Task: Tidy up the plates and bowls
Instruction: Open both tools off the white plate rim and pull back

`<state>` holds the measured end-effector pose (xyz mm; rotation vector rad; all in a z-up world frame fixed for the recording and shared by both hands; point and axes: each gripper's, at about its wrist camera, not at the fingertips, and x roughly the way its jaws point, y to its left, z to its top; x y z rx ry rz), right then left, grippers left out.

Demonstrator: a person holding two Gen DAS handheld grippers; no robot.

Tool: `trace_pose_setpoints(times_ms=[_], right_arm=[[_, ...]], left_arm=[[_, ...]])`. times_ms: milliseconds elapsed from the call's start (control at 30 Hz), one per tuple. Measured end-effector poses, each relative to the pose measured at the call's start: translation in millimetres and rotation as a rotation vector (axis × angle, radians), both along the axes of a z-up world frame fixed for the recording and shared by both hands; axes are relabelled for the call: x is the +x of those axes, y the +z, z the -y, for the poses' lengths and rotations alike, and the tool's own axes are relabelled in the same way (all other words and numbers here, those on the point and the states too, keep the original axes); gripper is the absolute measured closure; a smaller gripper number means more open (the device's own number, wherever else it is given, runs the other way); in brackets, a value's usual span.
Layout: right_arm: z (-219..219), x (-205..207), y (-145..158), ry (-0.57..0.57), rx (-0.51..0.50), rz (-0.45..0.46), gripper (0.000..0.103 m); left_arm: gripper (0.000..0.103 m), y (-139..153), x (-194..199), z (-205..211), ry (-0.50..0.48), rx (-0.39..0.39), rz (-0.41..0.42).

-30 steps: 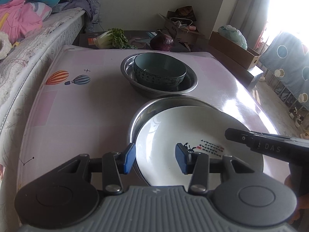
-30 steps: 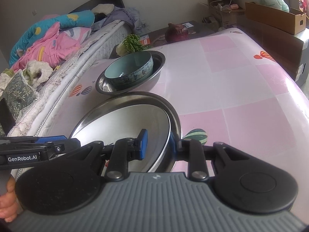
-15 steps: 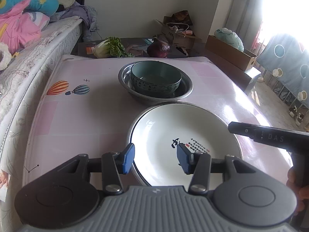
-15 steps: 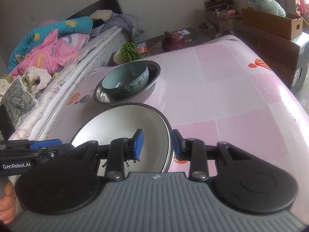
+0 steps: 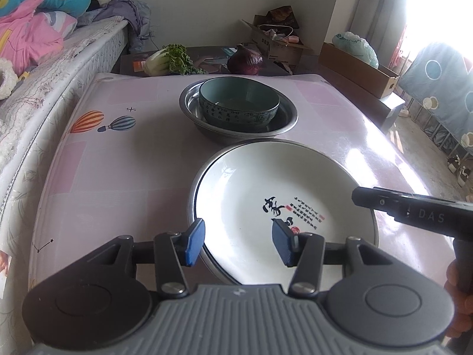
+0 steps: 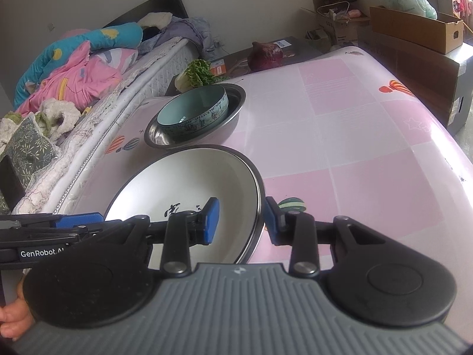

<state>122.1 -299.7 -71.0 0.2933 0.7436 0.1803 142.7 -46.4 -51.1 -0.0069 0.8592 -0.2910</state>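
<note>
**Both grippers at the white plate, jaws apart**

The left gripper (image 5: 238,244) sits low at the near edge of the white plate (image 5: 283,207), level with the table (image 5: 118,162), its blue pads spread wide, one outside the rim and one above the plate's face, gripping nothing. Over on the other side, the right gripper (image 6: 241,222) comes in from the plate's right edge; its fingers straddle the rim, one pad inside, one outside, with a gap on each side, so nothing is clamped.

Now the dishes: the white plate lies nested in a shallow steel plate (image 5: 192,189), whose metal rim peeks out all round. Just behind, nearly touching it, a steel basin (image 5: 283,118) holds a teal bowl (image 5: 239,103) with a patterned band; the bowl looks empty.

Writing: black calligraphy with small red characters and red seals is on the plate's face, too small to read. The right gripper's body reads "DAS" in the left view; the left one's reads "GenRobot.AI" in the right view. Past the table's far edge lie a leafy cabbage (image 5: 168,60) and a purple cabbage (image 5: 244,63).
</note>
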Motion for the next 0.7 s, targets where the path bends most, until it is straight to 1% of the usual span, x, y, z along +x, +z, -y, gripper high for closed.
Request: trace_pose_setpoints(times_ms=[167,267,300,367,433,467,533,567,600,700], right_arm=[[4,-1,1,-0.012,0.008,-0.001,0.07],[7,-4,2,-0.022,0.014,-0.005,0.067],[8,-5,2,-0.025,0.015,-0.005,0.061],[9,-7,4,-0.029,0.015,-0.006,0.056],[10,-10,6,-0.034,0.015,-0.003,0.048],[10,-12,7,-0.037,0.014,-0.001,0.046],[11,-14,11,-0.04,0.012,0.006,0.041],[11,-16,13,-0.041,0.011,0.01,0.039],[12,-17,14,-0.042,0.01,0.014,0.034],[13,-21,18,-0.043,0.006,0.022,0.031]], left_arm=[[0.051,2,-1,-1,-0.001,-0.012,-0.005],[0.049,6,-3,0,-0.003,-0.01,0.006],[0.045,7,-4,0,-0.005,-0.011,0.008],[0.042,10,-6,1,-0.009,-0.01,0.017],[0.036,13,-8,3,-0.015,-0.006,0.022],[0.034,14,-8,4,-0.017,-0.003,0.023],[0.026,16,-11,6,-0.019,0.002,0.03],[0.024,18,-12,7,-0.02,0.004,0.033],[0.022,19,-13,7,-0.021,0.006,0.036],[0.016,22,-17,9,-0.02,0.015,0.044]])
